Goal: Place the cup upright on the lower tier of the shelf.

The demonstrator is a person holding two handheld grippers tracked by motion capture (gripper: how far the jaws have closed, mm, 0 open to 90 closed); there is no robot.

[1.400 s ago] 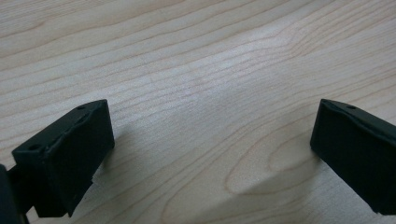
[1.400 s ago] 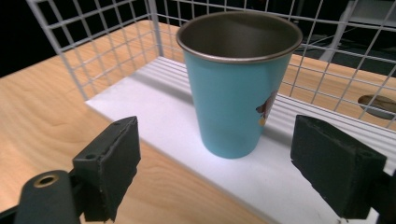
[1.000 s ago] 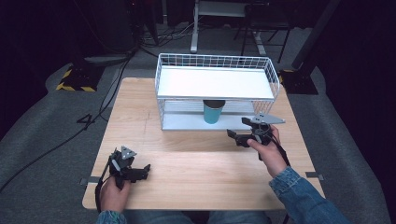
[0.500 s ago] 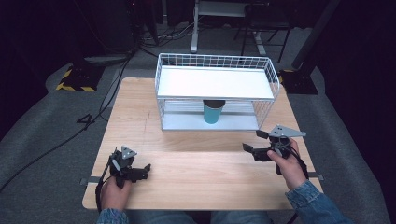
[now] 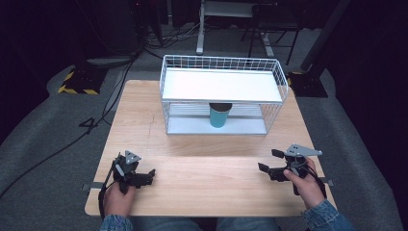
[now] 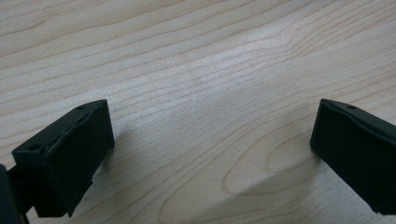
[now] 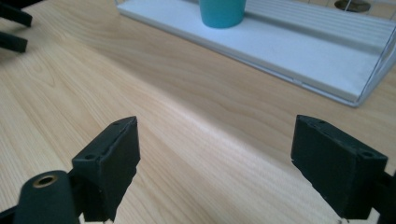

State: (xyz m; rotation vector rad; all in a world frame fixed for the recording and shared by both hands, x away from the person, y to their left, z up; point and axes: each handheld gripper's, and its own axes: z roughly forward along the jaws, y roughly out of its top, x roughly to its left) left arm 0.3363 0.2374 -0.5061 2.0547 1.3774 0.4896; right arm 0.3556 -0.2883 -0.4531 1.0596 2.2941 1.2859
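Wire rack (image 5: 223, 91), white, two levels, stands at the far edge of the tabletop (image 5: 202, 187), about centred between its left and right edges. Upper level: a flat white shelf, wire rim around it. Lower level: a pale tray floor, open toward the near side.

Teal cup (image 5: 220, 115) stands upright on the lower level, roughly at the middle, close to the rack's front edge, its dark rim just under the upper shelf. What is inside the cup cannot be told. In the right gripper view the cup (image 7: 222, 12) shows at the top, on the tray floor.

No brand, label or writing can be read on rack or cup.

Left tongs (image 5: 150, 174) sit low near the tabletop's near left corner, hand behind them. Jaws stand apart over bare wood, holding nothing.

Right tongs (image 5: 267, 161) are near the near right corner, well apart from the rack and cup, grey plate on top. Jaws apart, bare wood between them, nothing gripped.
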